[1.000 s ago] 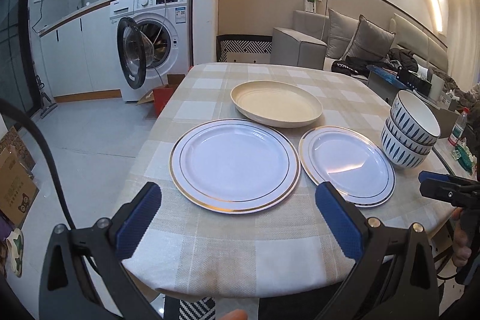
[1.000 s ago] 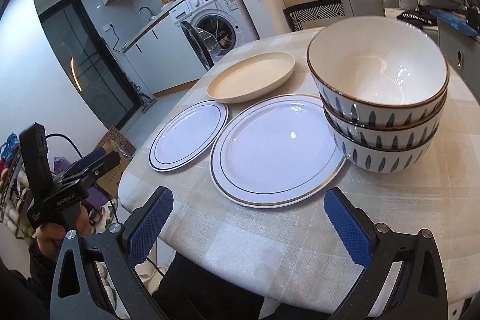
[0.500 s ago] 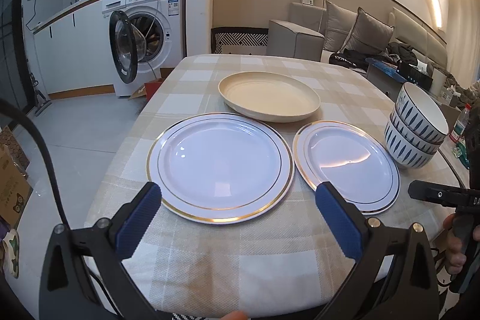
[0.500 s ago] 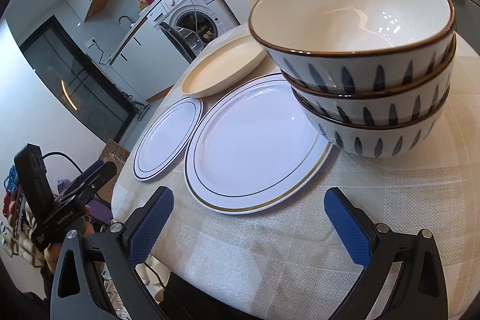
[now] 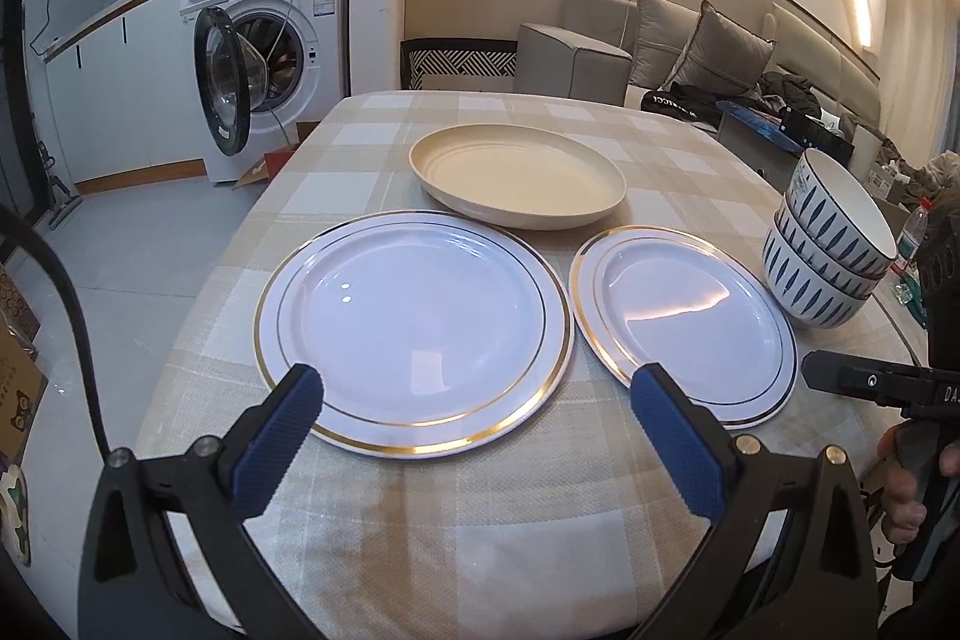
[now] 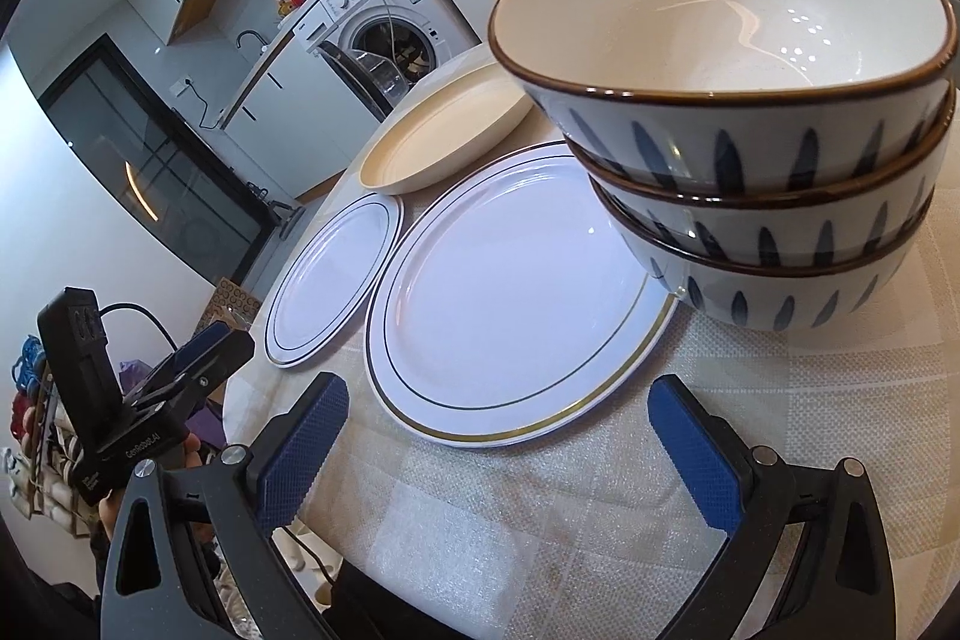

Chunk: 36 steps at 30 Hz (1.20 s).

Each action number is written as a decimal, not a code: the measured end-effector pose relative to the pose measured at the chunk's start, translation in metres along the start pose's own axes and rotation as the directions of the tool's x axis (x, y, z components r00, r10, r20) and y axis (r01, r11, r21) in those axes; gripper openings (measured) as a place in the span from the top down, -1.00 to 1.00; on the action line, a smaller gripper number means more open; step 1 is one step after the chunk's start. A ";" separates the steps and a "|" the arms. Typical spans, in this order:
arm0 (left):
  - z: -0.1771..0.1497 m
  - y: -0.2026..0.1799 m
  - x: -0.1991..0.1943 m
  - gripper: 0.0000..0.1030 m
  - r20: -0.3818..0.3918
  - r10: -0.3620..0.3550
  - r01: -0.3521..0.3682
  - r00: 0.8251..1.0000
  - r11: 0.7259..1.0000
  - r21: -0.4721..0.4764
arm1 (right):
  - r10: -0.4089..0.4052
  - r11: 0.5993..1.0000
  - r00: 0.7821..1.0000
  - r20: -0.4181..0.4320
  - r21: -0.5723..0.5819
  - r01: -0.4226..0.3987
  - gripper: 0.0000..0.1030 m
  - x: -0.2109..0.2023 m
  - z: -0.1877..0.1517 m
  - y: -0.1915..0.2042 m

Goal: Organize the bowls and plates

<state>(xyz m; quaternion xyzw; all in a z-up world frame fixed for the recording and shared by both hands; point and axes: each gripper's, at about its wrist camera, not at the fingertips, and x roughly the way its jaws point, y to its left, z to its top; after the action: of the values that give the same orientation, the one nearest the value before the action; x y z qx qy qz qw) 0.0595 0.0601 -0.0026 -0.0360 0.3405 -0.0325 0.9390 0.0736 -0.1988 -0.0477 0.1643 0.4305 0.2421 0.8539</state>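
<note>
Left gripper (image 5: 477,409) wide, holding nothing, over near rim of left plate (image 5: 414,328). Right gripper (image 6: 498,430) wide, unloaded, near edge of right plate (image 6: 516,304). Bowl stack (image 6: 750,148) at 1 o'clock; cream dish (image 5: 519,175) at 12

A table (image 5: 336,550) with a checked tan and white cloth held the dishes. Two white plates with gold rims lay flat side by side, a big one (image 5: 414,328) and a smaller one (image 5: 684,322), almost touching. Behind them sat a cream dish (image 5: 519,181). A stack of three bowls (image 5: 822,250) with blue marks stood just beside the smaller plate.
</note>
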 end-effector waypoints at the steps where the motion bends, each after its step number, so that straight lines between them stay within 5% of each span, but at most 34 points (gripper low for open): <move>1: 0.000 0.001 0.000 -1.00 -0.001 0.000 0.000 1.000 1.000 0.001 | 0.002 1.000 1.000 0.000 -0.002 -0.002 -0.96 0.001 0.000 0.001; 9: -0.003 0.008 0.002 -1.00 -0.007 -0.001 0.001 1.000 1.000 -0.011 | 0.005 1.000 1.000 -0.003 -0.013 -0.005 -0.75 0.002 0.001 0.004; 28: -0.002 -0.010 0.018 -1.00 -0.049 -0.067 0.067 0.997 0.998 -0.014 | -0.022 1.000 1.000 0.016 -0.001 0.022 -0.67 -0.002 0.001 -0.003; 36: 0.000 -0.010 0.027 -1.00 -0.084 -0.147 0.141 0.986 0.987 -0.074 | -0.031 1.000 0.999 0.033 -0.002 0.031 -0.67 0.003 0.003 -0.001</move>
<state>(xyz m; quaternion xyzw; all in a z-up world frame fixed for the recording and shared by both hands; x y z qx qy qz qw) 0.0797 0.0478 -0.0185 -0.0910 0.3796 -0.0902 0.9162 0.0780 -0.1980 -0.0478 0.1604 0.4183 0.2267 0.8648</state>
